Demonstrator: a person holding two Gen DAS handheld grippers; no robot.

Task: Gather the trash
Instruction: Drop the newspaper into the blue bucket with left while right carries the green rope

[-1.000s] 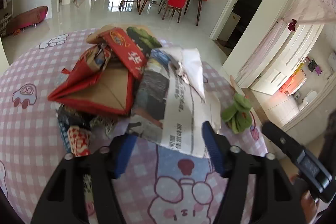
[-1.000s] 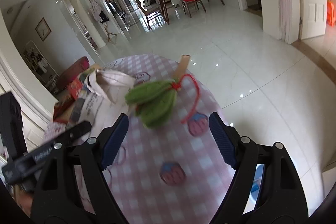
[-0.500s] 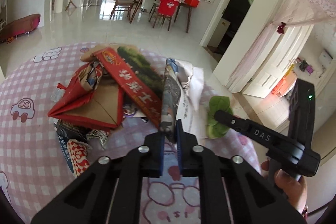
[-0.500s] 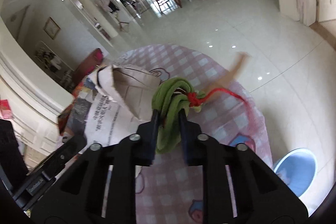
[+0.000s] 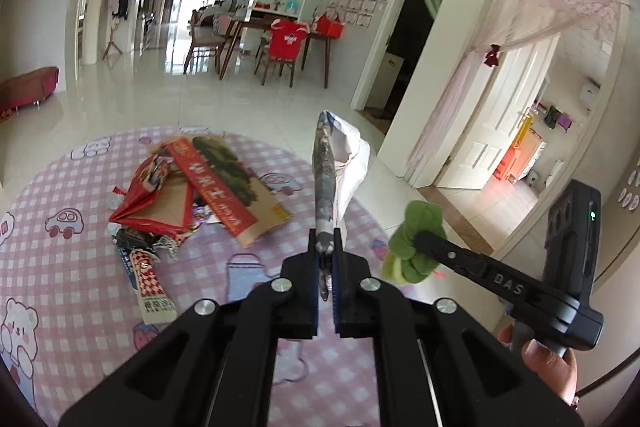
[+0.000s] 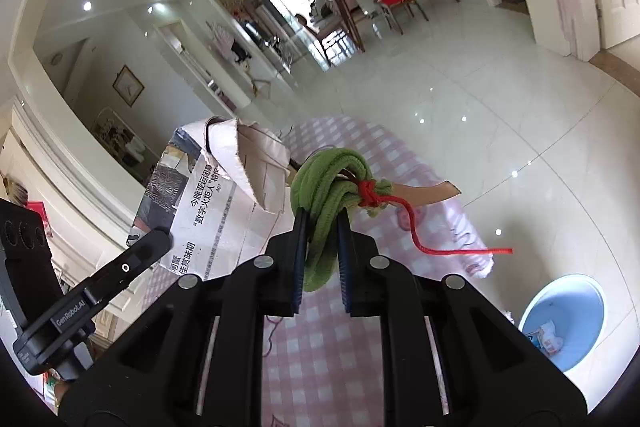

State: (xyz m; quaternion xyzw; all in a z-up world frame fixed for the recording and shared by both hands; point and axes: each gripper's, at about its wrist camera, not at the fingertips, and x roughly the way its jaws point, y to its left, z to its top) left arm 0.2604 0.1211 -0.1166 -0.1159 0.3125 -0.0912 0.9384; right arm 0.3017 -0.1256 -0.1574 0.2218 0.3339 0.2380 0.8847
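A folded newspaper (image 5: 326,187) is pinched upright in the jaws of the left gripper (image 5: 327,259), lifted above the pink checked table (image 5: 60,267). A green cord bundle (image 6: 332,187) is clamped by the right gripper (image 6: 320,243). Red packaging (image 5: 160,203) is left on the table; a blue bin (image 6: 560,323) is seen below.

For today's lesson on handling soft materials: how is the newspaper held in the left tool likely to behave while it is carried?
The newspaper probably stays floppy: pinched at one edge by the left tool, its sheets fold and bow. It seems light, since a thin pinch holds it off the table. The loose torn flap could swing or catch on the green bundle in the right tool.
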